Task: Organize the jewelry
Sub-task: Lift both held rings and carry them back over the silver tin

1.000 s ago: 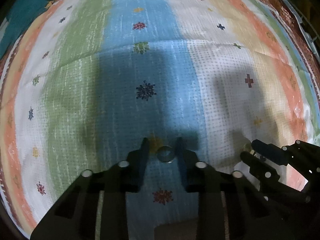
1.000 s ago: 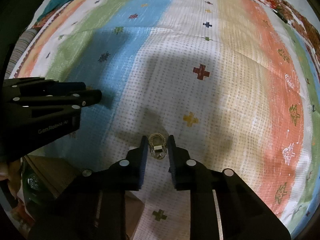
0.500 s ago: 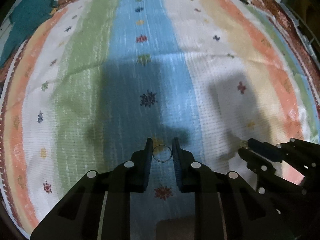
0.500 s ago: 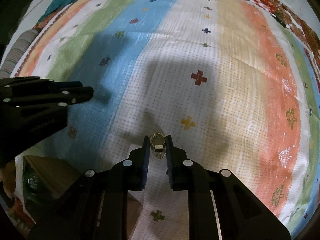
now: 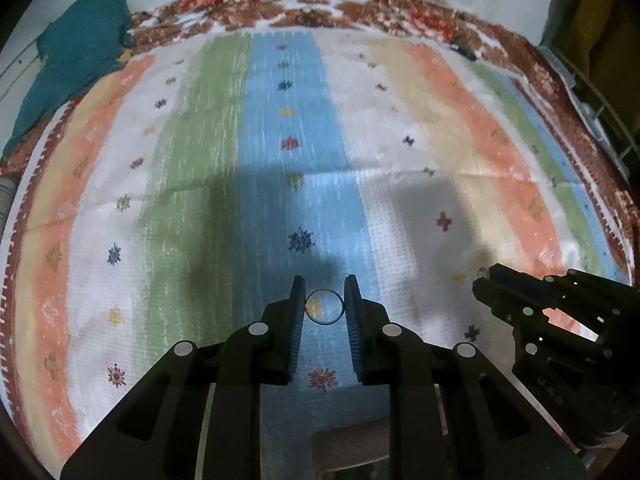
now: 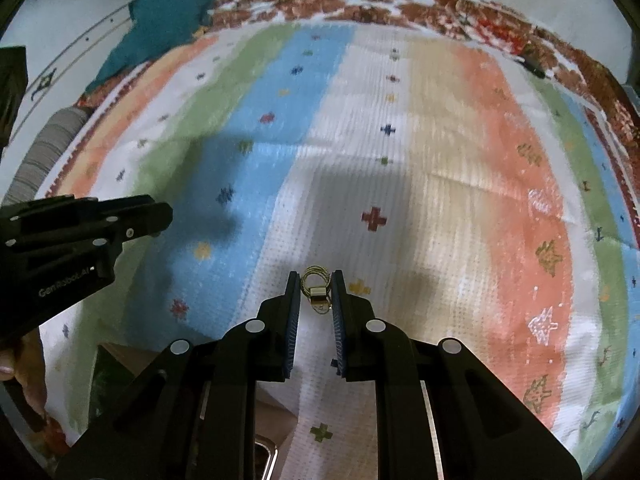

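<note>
My left gripper (image 5: 324, 300) is shut on a thin silver ring (image 5: 324, 307), held between its fingertips above the striped cloth (image 5: 280, 160). My right gripper (image 6: 316, 292) is shut on a gold ring (image 6: 316, 282) with a small clasp, also lifted off the cloth. The right gripper shows at the right of the left wrist view (image 5: 492, 284). The left gripper shows at the left of the right wrist view (image 6: 160, 214). A wooden jewelry box (image 5: 352, 446) lies below the left gripper, mostly hidden; it also shows in the right wrist view (image 6: 120, 368).
The striped cloth covers a bed with a red patterned cover (image 5: 320, 20) around it. A teal garment (image 5: 72, 64) lies at the far left corner. A small dark object (image 6: 534, 64) sits at the far right. A metal rack (image 5: 600, 120) stands to the right.
Both grippers have closed on their rings and lifted them well above the cloth; the view has widened as they rose.
</note>
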`<action>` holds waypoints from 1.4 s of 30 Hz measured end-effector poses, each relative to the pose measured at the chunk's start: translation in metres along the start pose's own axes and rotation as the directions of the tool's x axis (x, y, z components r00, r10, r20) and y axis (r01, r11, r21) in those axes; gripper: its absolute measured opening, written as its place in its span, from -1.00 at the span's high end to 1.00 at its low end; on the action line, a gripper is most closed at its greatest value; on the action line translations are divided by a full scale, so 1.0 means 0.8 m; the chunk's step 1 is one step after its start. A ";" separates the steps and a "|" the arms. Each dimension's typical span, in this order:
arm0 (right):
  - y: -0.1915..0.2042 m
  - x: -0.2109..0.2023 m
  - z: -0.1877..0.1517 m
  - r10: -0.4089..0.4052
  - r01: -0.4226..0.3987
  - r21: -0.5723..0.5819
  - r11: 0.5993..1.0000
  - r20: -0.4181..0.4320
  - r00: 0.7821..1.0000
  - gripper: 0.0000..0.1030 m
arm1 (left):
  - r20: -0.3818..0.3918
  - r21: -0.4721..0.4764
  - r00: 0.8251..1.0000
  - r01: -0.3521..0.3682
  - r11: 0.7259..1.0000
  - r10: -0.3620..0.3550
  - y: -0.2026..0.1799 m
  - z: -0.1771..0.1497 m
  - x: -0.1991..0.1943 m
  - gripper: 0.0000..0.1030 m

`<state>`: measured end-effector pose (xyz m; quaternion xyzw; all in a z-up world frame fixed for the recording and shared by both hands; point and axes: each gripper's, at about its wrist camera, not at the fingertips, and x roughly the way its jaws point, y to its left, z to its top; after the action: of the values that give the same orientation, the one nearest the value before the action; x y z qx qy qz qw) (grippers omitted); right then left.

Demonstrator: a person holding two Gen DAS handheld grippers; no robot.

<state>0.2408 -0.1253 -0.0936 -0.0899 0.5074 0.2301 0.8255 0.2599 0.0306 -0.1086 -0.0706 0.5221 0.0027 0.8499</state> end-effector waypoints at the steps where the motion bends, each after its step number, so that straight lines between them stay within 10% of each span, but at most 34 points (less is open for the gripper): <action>1: -0.001 -0.005 0.000 0.001 -0.001 0.005 1.000 0.018 1.000 0.68 | 0.018 0.002 1.000 0.003 1.000 -0.003 -0.001 -0.001 -0.006 0.63; 42: 0.039 -0.123 -0.039 0.024 -0.006 -0.078 0.997 0.234 0.972 0.68 | 0.251 0.112 0.966 0.029 0.993 -0.057 -0.028 -0.062 -0.147 0.63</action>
<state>0.1639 -0.1383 -0.0193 -0.0900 0.3977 0.2645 0.8739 0.1640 0.0105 -0.0238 -0.0351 0.4070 -0.0348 0.9121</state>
